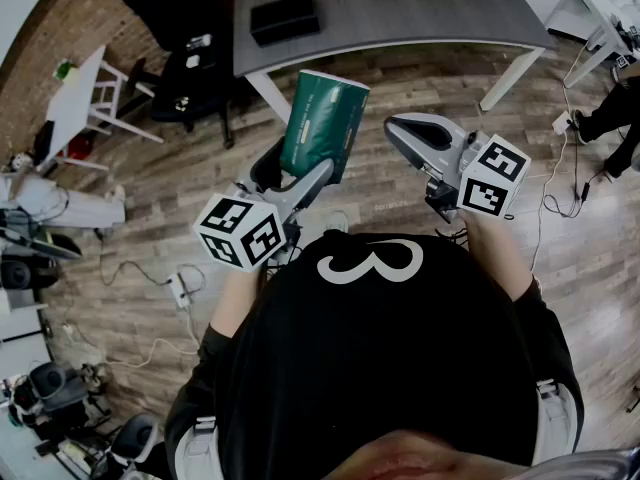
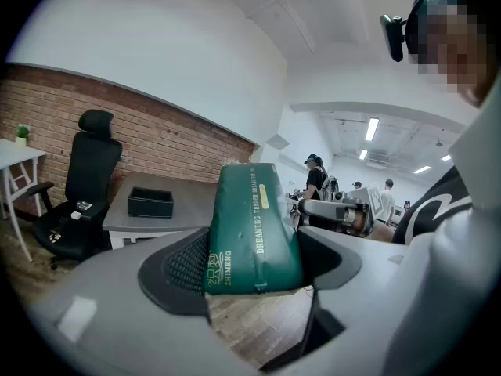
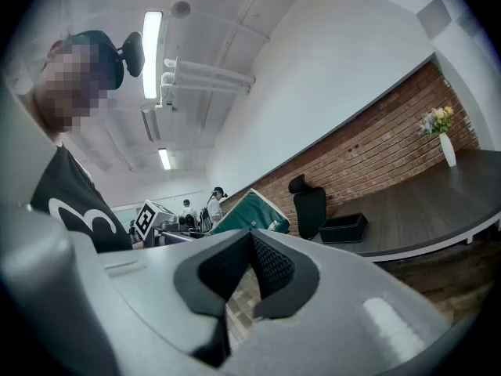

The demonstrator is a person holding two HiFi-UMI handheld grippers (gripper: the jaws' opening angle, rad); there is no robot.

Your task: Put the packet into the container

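My left gripper (image 1: 297,175) is shut on the lower end of a dark green packet (image 1: 323,126), which stands upright above the wooden floor. The left gripper view shows the packet (image 2: 254,222) pinched between the two black pads (image 2: 186,265). My right gripper (image 1: 402,128) hangs beside it on the right, shut with nothing in it; its pads (image 3: 270,265) meet. The black open container (image 1: 285,18) sits on the grey table (image 1: 400,3) ahead. The container also shows in the left gripper view (image 2: 150,203) and in the right gripper view (image 3: 342,229).
A black office chair (image 1: 190,78) stands left of the table. A small white table (image 1: 75,93) is further left. Cables and a power strip (image 1: 180,290) lie on the floor. A vase of flowers (image 3: 442,131) stands on the table. People stand in the background (image 2: 315,180).
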